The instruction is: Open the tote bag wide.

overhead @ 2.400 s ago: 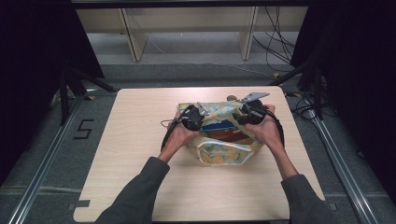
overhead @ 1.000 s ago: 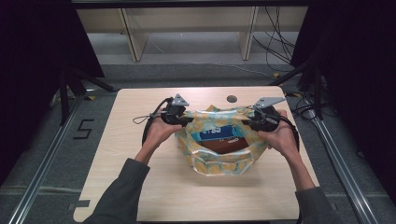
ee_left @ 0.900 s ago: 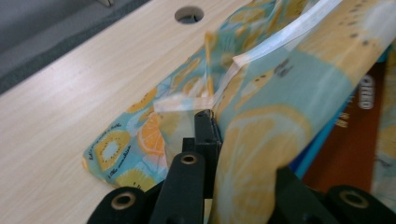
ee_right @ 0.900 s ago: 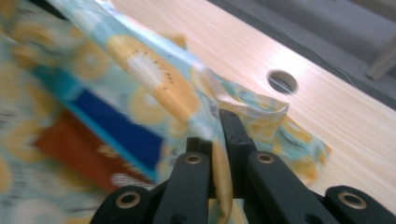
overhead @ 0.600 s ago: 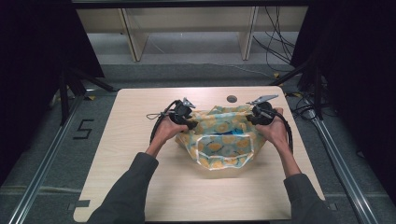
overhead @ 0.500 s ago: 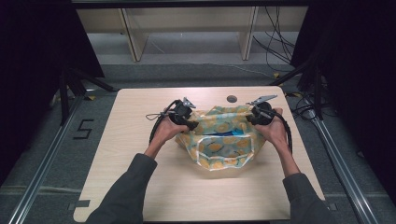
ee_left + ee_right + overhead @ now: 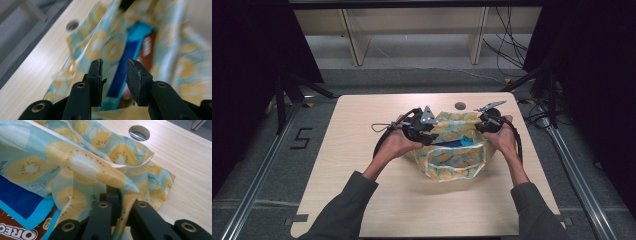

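A pale blue plastic bag printed with yellow fruit slices [image 7: 452, 152] is lying near the middle of the light wooden desk [image 7: 362, 200], towards its far edge. The right gripper [image 7: 119, 202] is pinching the bag's rim between closed jaws. The left gripper [image 7: 113, 72] is standing with jaws narrowly parted over the bag's mouth, gripping nothing. A blue and brown Oreo biscuit pack [image 7: 17, 210] is sitting inside the bag.
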A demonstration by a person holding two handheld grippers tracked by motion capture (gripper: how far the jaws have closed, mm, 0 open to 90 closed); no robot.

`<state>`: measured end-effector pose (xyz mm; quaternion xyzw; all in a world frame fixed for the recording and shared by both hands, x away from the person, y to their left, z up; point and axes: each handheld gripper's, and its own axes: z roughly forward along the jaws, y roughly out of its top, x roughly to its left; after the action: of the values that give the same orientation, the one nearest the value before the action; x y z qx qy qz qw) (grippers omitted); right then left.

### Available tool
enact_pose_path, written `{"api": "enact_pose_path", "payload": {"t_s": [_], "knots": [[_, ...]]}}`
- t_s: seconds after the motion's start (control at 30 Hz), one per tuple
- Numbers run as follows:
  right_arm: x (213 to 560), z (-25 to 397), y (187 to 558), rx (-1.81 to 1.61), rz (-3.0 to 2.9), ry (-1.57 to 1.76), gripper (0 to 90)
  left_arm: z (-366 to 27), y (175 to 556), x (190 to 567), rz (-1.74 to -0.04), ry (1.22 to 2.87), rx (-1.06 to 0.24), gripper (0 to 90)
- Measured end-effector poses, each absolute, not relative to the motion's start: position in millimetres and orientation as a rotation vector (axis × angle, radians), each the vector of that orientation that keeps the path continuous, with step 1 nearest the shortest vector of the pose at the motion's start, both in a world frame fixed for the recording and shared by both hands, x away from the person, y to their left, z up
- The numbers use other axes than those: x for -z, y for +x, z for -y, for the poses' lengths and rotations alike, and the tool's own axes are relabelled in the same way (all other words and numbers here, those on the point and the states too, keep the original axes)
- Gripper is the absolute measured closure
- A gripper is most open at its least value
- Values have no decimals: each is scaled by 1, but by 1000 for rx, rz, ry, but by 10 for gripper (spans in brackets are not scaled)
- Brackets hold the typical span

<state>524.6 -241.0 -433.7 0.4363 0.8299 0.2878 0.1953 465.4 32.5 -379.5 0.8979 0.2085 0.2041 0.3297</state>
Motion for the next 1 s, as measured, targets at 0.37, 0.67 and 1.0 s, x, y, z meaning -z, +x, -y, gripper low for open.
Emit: {"api": "enact_pose_path", "payload": {"t_s": [0.37,0.67,1.0], "knots": [[433,244,522,-837,-2322,1261,816,-61,543,443,-895,2386,-495,892],[395,248,498,-1024,-2292,1224,657,-64,550,451,-915,2392,-478,892],[365,237,476,-1144,-2251,1081,695,-61,552,452,-913,2400,-487,892]]}}
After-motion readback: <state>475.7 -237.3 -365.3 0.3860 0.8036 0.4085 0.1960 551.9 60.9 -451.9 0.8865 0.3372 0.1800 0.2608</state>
